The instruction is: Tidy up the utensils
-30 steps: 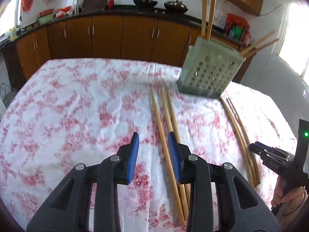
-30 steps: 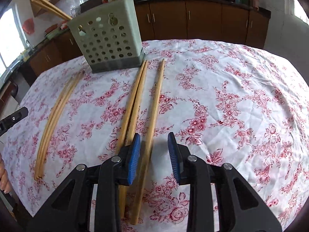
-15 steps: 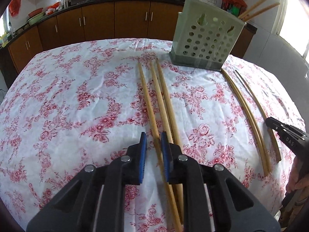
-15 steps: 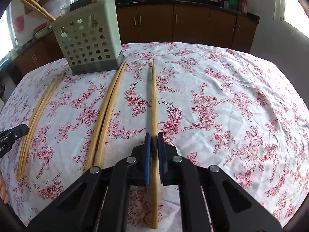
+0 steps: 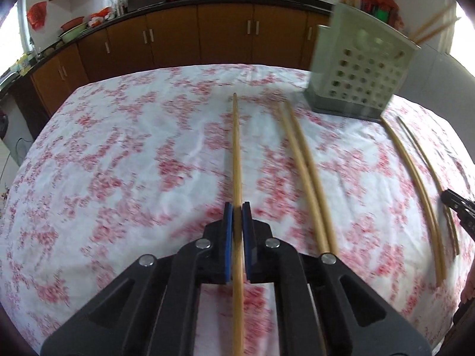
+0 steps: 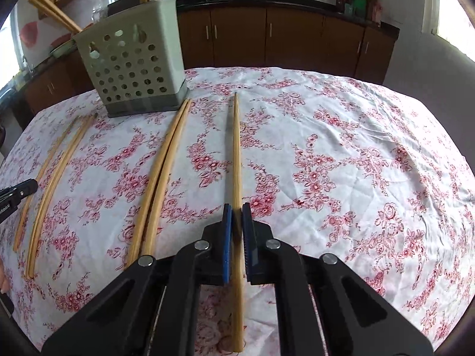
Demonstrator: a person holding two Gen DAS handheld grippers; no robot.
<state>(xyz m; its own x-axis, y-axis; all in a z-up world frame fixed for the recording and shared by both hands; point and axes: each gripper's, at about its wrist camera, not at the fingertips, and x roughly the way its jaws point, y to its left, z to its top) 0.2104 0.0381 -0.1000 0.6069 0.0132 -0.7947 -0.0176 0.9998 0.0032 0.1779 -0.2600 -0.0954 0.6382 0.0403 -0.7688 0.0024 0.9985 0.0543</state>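
My left gripper (image 5: 236, 207) is shut on a long wooden chopstick (image 5: 236, 154) that points ahead over the floral tablecloth. My right gripper (image 6: 236, 207) is shut on another wooden chopstick (image 6: 236, 148) the same way. A grey-green perforated utensil holder (image 5: 359, 68) stands at the far side of the table with several chopsticks upright in it; it also shows in the right wrist view (image 6: 130, 65). A pair of chopsticks (image 5: 308, 175) lies beside my left gripper, and another pair (image 5: 415, 175) lies further right. The right wrist view shows a pair (image 6: 161, 175) and another pair (image 6: 53, 178) at left.
The table (image 6: 356, 148) has a white cloth with red flowers. Brown kitchen cabinets (image 5: 178, 38) and a dark counter with pots run behind it. The tip of the other gripper shows at the right edge of the left view (image 5: 458, 207) and the left edge of the right view (image 6: 14, 197).
Both grippers have closed from open onto a chopstick each. The left view has shifted, so its chopstick is now centred between the pads, apart from the neighbouring pair.
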